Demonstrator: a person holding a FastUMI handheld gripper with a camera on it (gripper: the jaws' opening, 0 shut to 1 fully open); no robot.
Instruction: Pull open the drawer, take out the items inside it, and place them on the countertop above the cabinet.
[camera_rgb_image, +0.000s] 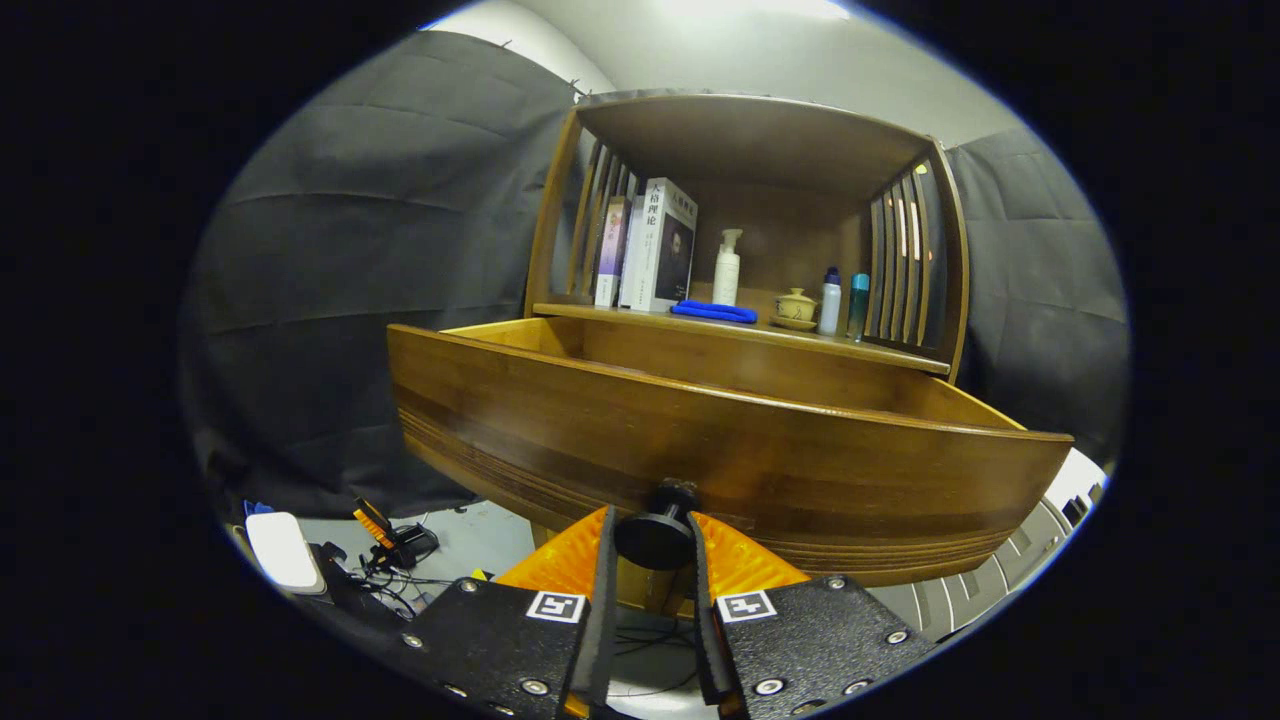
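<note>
A wooden cabinet (750, 130) is seen against dark cloth walls under a pale ceiling. Its countertop (880, 348) carries upright books (655, 245) at the left, a white pump bottle (727, 267) beside them, a blue cloth (714, 312) lying flat in front, a small lidded cup on a saucer (796, 306), and two small bottles (843, 304) near the slatted right side. Below the countertop the drawer (720, 440) is pulled well out toward the camera. Its round dark knob (658, 535) is clamped between the two fingers of the gripper (652, 548), which press on it from both sides. The inside of the drawer is hidden behind its tall front panel, so any contents cannot be made out. On the floor to the left, a white box (285, 551) and a tangle of cables (395, 580) are partly cut off and hard to identify.
</note>
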